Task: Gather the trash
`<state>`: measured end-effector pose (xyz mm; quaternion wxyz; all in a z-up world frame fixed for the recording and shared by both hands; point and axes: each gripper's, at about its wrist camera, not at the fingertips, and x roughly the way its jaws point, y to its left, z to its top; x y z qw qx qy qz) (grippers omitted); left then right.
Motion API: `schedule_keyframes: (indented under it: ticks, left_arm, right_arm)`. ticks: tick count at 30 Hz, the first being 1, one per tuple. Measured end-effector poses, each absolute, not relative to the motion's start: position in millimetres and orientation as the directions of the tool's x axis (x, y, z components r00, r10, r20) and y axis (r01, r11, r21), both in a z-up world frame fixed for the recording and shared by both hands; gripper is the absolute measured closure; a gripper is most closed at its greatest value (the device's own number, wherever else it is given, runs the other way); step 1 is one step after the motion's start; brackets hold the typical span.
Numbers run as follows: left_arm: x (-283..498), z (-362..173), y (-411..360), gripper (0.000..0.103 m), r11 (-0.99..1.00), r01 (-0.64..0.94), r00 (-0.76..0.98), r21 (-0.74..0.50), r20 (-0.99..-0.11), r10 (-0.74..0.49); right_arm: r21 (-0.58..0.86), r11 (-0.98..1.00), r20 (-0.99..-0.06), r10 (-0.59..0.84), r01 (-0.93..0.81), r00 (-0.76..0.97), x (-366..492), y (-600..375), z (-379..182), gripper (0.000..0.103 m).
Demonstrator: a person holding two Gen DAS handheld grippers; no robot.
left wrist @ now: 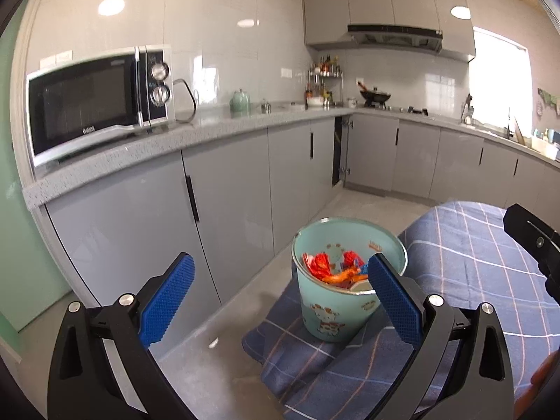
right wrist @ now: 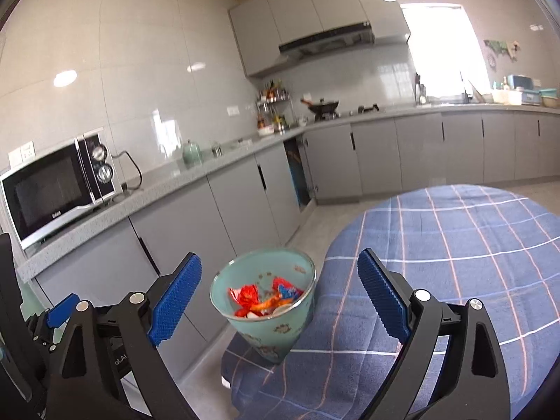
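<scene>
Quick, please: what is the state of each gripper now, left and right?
Left gripper: open, holding nothing.
Right gripper: open, holding nothing; the small bin stands ahead, between its fingers.

Teal cartoon-print bin [left wrist: 336, 301] upright at table edge — red, orange wrappers [left wrist: 320, 266] crumpled inside.

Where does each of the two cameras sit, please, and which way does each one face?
Left wrist: on the left gripper, looking forward between its open blue fingers at the teal bin and microwave; the right gripper's black edge shows at far right.
Right wrist: on the right gripper, fingers open, facing the same bin; the left gripper shows lower left.
Shared: bin with wrappers, plaid cloth, microwave, counter.
</scene>
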<state>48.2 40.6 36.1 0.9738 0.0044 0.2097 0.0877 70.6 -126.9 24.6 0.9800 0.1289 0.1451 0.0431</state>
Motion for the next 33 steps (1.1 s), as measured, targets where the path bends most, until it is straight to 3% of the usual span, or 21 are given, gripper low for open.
schedule_keyframes:
  ticks: [10, 33]
  left_arm:
    - [27.4, 48.2, 47.1, 0.006, 0.985, -0.166, 0.921, 0.039, -0.35, 0.169]
    - [14.2, 53.8, 44.8, 0.006, 0.985, -0.165, 0.927, 0.051, -0.333, 0.172]
  right_arm:
    - [0.253, 0.967, -0.196, 0.079, -0.028, 0.977, 43.5, -121.5, 38.7, 0.012]
    - [0.278, 0.96, -0.194, 0.07, -0.013, 0.979, 30.9, -122.8, 38.5, 0.011]
